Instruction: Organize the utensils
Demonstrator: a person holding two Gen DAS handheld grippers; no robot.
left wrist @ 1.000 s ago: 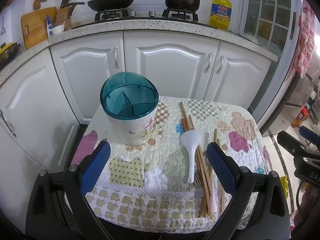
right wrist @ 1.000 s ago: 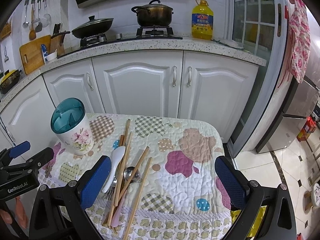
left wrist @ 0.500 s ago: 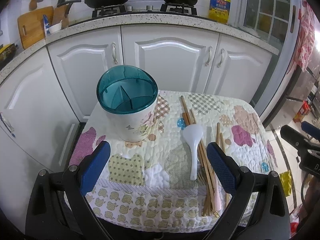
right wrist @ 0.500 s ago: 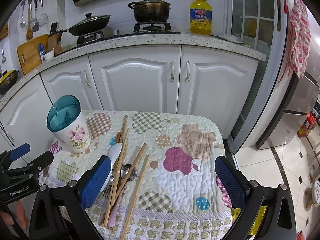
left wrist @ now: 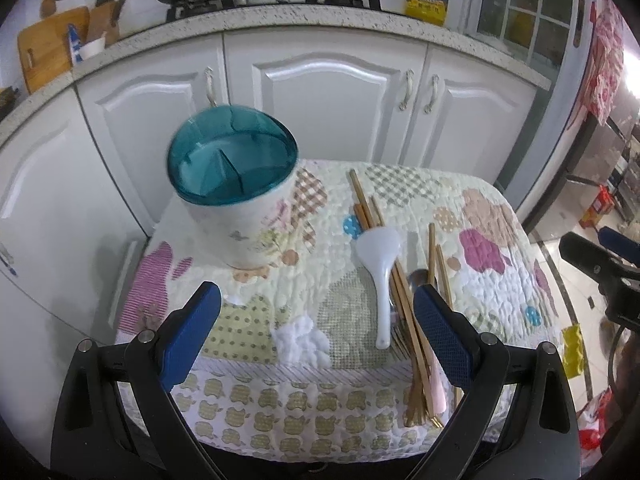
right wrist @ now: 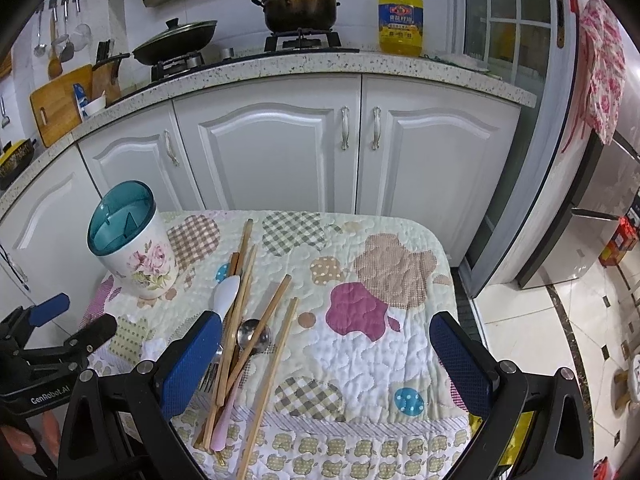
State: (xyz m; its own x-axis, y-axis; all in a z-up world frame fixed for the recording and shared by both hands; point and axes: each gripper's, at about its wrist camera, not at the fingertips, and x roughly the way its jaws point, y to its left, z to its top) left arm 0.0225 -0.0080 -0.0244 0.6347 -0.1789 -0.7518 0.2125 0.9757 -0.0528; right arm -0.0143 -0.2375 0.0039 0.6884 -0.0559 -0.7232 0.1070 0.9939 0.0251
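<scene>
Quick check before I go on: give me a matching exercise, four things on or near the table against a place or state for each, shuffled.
Things:
1. utensil holder
2. white rice paddle
3. metal spoon
4. left gripper

Places or states:
A. lying among the wooden chopsticks, bowl up
B. open, holding nothing
C. upright at the table's left, nothing in it
D. flat on the cloth, left edge of the pile

Pairs: 1-C, 2-D, 3-A, 4-B
</scene>
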